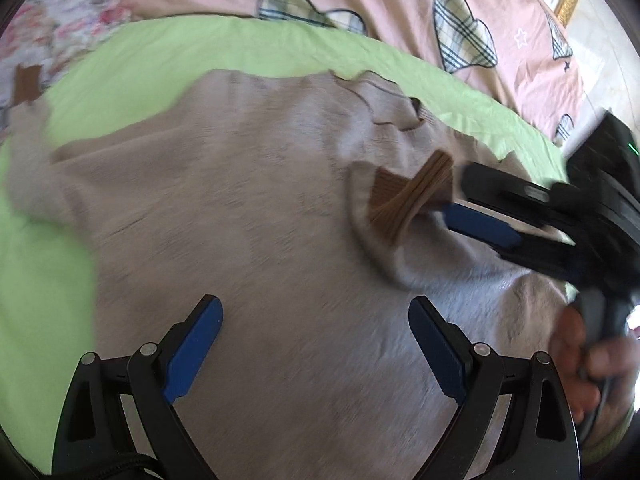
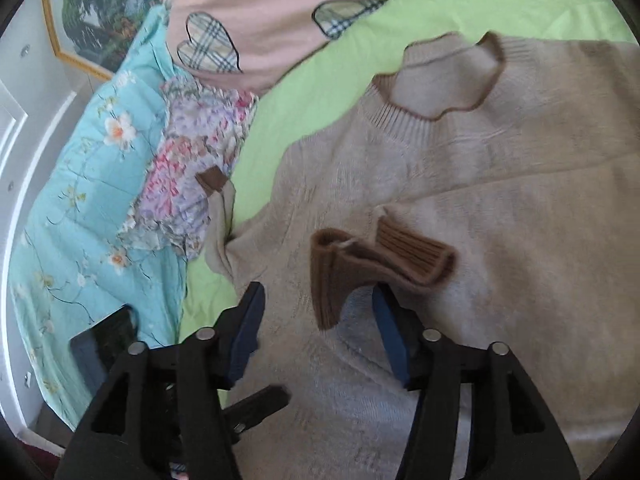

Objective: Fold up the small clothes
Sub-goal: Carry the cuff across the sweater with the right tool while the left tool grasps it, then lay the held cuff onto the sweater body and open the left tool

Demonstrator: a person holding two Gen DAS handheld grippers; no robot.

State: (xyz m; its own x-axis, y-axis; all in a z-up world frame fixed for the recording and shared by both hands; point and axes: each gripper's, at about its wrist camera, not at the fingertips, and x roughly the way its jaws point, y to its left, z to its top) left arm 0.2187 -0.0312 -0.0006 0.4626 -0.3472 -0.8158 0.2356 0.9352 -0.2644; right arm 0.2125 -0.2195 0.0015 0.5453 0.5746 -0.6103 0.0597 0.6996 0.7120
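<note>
Right wrist view: beige sweater [image 2: 460, 208] on green sheet [image 2: 320, 84].
Pink heart-print quilt [image 2: 280, 12] beyond sweater; no writing legible; left gripper [image 1: 316, 344] and right gripper [image 2: 318, 320] gape wide, holding nothing.

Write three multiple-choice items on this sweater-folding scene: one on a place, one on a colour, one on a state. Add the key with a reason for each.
1. Where does the brown sleeve cuff lie?
A. on the beige sweater's body
B. on the floral quilt
C. hanging off the bed

2. What colour is the sheet directly under the sweater?
A. pink
B. light green
C. white

3. How does the left claw stand?
A. shut on the cuff
B. shut on the collar
C. open, holding nothing

Key:
1 A, the cuff is folded in over the sweater's chest, just ahead of the right claw.
2 B, green cloth shows all round the sweater's edges.
3 C, its blue-padded fingers are spread wide with only flat knit between them.
</note>
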